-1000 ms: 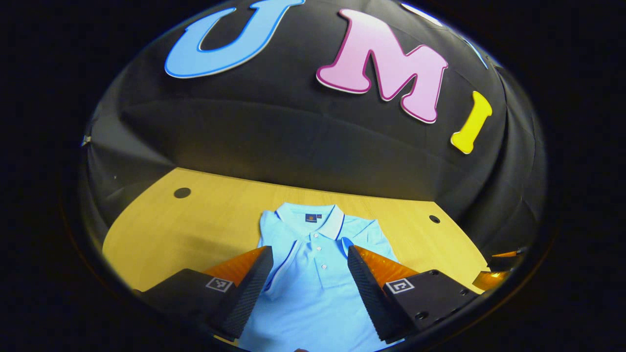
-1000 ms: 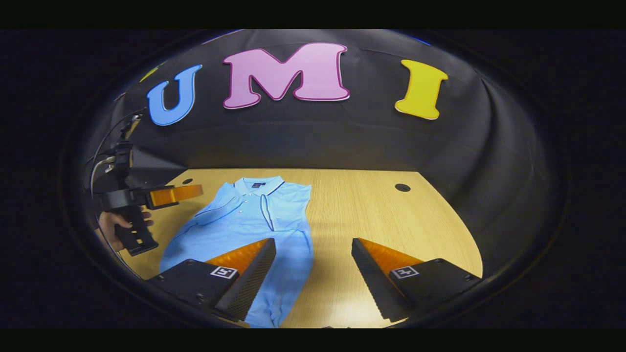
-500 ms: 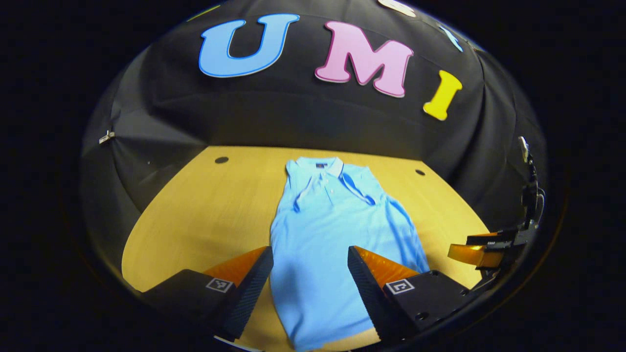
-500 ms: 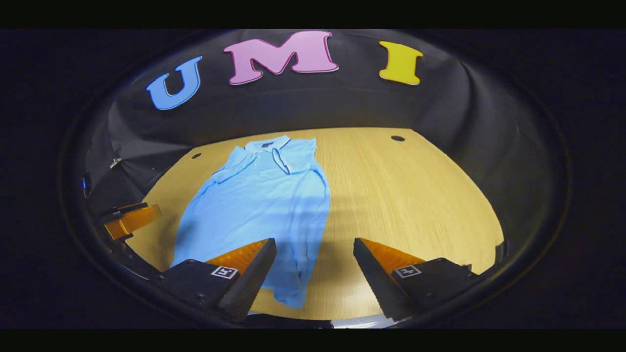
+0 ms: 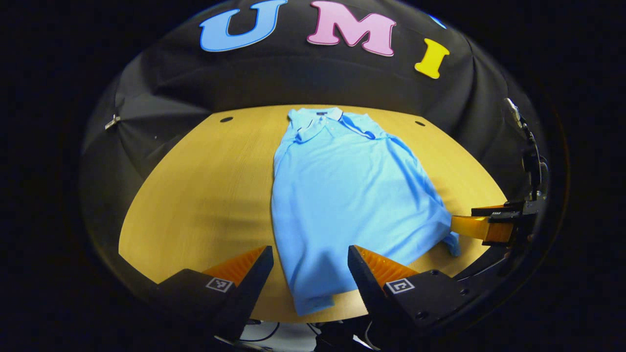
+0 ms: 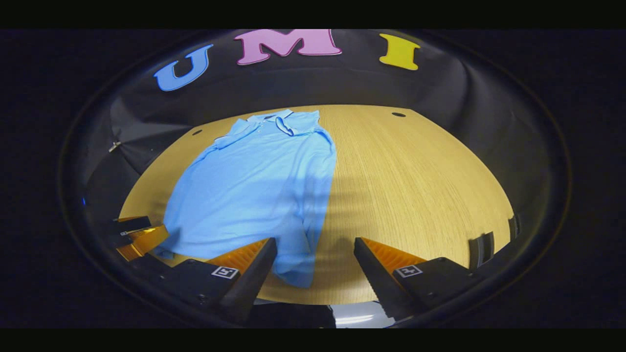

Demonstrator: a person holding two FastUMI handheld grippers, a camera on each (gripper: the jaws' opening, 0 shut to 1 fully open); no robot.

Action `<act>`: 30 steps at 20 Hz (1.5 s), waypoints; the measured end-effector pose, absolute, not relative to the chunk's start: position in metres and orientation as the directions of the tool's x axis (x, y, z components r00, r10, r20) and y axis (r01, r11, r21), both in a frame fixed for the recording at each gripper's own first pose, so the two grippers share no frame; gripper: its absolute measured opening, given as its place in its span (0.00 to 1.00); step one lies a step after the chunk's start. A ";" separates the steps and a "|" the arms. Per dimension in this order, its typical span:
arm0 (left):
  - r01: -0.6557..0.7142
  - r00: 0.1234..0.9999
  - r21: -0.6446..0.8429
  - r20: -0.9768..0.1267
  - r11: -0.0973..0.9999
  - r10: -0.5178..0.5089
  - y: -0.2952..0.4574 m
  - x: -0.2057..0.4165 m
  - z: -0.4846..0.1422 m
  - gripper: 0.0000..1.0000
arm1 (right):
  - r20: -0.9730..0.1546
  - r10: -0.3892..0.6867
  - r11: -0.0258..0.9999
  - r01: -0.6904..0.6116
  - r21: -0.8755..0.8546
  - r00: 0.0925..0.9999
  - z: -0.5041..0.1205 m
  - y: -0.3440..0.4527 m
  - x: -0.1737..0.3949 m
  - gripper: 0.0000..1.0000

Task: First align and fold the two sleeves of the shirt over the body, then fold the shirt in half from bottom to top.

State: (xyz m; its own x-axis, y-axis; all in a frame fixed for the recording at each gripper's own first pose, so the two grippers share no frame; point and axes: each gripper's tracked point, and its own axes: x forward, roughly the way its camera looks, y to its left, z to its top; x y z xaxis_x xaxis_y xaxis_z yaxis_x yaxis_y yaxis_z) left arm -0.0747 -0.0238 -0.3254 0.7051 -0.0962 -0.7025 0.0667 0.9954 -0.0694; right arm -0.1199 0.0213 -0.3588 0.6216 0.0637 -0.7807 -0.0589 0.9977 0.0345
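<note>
Left gripper (image 5: 308,274): fingers spread apart, grasping nothing, poised above the near edge of the worktop (image 5: 205,195); the lower left corner of the shirt's hem (image 5: 313,303) lies between and just beyond the fingertips. Right gripper (image 6: 315,266): fingers likewise parted and empty, with the opposite hem corner (image 6: 296,278) just off the inner side of its left finger; this gripper also appears at the right margin of the left gripper view, close to that same corner. The shirt (image 5: 342,195) lies flat on the worktop, hem toward the fingers, collar (image 5: 318,117) at the far end near the booth wall. Both sleeves appear already folded in over the body, so the judgement is that the bottom-to-top fold is the step in hand, with no grasp of the hem yet made. Risks noted: the hem is not square, the right-hand corner trailing outward and looking slightly crumpled, so an uneven pinch there could carry a skewed fold. Fingers closing on the top layer alone would let the under layer lag and bunch. Lifting the two corners at different rates, or dragging instead of lifting, could pull the tucked sleeves loose. The hem sits close to the worktop's near edge; a low approach could push cloth over it.
</note>
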 end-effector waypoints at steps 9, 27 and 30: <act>0.102 0.664 -0.010 -0.744 0.995 -0.076 -0.029 -0.079 -0.355 0.90 | -0.791 0.071 0.993 -0.118 -0.002 0.607 -0.379 0.037 -0.117 0.99; 0.116 0.647 -0.074 -0.751 0.990 -0.132 -0.051 -0.063 -0.341 0.06 | -0.814 0.175 0.981 -0.166 0.098 0.554 -0.369 0.061 -0.115 0.06; 0.114 0.676 -0.089 -0.723 0.989 -0.143 -0.051 -0.048 -0.312 0.06 | -0.788 0.196 0.979 -0.163 0.122 0.584 -0.345 0.066 -0.101 0.02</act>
State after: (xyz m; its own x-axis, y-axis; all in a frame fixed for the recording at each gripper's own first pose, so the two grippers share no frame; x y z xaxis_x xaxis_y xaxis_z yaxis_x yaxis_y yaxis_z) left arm -0.0477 -0.0512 -0.3124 0.6758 -0.1428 -0.7231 0.1143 0.9895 -0.0887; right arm -0.1008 0.0664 -0.3452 0.5836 0.1955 -0.7882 -0.1626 0.9791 0.1225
